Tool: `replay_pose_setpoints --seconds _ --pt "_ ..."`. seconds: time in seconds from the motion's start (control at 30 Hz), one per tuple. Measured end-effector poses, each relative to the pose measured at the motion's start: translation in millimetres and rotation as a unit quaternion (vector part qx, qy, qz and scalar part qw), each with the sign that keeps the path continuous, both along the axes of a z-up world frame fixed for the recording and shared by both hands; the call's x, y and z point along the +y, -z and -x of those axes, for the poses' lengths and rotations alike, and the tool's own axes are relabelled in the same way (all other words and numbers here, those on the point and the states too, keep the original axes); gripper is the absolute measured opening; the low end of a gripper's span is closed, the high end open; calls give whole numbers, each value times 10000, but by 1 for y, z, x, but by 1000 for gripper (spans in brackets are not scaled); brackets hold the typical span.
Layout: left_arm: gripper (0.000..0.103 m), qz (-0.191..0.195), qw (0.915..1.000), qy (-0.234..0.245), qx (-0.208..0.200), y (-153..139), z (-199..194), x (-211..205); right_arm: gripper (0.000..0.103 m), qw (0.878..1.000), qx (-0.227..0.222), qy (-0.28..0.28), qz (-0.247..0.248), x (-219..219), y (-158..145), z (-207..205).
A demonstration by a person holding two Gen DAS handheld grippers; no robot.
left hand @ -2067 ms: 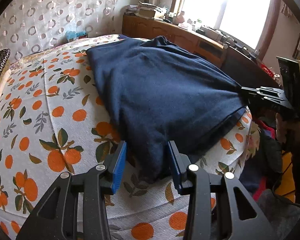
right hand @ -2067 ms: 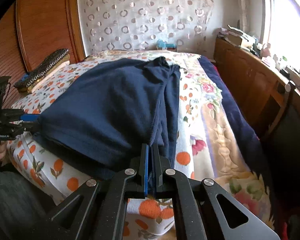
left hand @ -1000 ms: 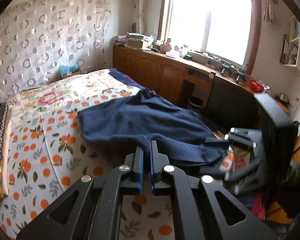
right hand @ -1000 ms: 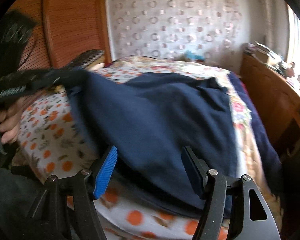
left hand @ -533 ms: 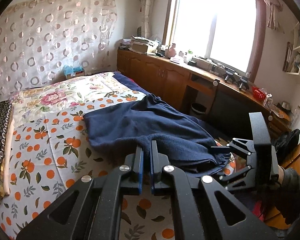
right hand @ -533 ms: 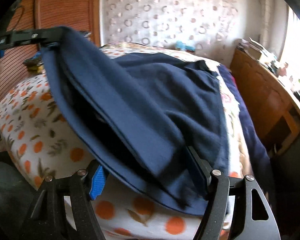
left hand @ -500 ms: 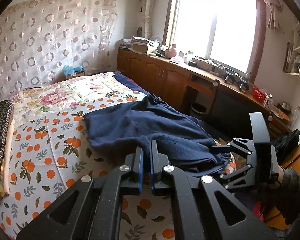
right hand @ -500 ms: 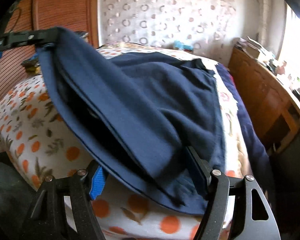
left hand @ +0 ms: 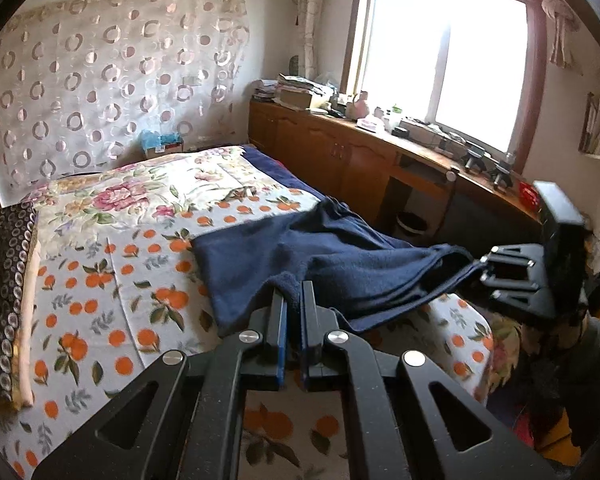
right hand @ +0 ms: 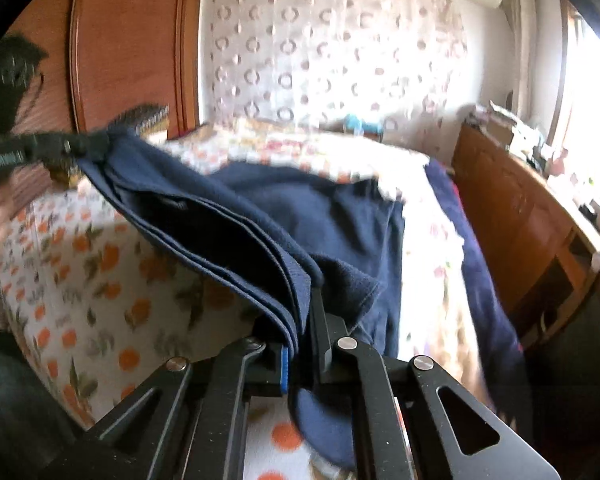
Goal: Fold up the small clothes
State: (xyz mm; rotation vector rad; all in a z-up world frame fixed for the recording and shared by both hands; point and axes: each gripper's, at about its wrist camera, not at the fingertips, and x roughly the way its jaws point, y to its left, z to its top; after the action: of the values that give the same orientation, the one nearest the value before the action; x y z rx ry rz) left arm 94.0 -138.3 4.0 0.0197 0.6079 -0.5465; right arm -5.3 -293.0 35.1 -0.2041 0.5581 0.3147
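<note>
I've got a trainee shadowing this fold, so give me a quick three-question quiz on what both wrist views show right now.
1. True or false: the left claw is shut on the dark navy fleece garment.
2. What does the right claw grip?
3. The garment's near edge is: A) flat on the orange-print bedsheet; B) lifted between both claws; C) on the wooden cabinet.

Key: 1 true; 2 the garment's layered edge; 3 B.

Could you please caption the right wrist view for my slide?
Both grippers clamp the navy garment, lifting its near edge above the orange-print bedspread.
</note>
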Motion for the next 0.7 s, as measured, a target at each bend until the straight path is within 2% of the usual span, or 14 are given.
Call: replay_pose_setpoints --seconds 0.1,0.27,0.47,0.7 --pt "6 -12 10000 -89 -11 -4 -20 4 7 9998 -168 -69 -17 2 -19 -19" --pt "6 0 9997 -237 105 -5 -57 8 7 9992 -349 -217 -16 0 -33 -48" --pt "6 -167 9989 -366 236 0 -93 5 7 9993 -175 -302 -105 0 -27 -102" --pt "6 -173 9968 -518 592 19 -135 6 7 9990 257 -361 -54 0 -15 -154"
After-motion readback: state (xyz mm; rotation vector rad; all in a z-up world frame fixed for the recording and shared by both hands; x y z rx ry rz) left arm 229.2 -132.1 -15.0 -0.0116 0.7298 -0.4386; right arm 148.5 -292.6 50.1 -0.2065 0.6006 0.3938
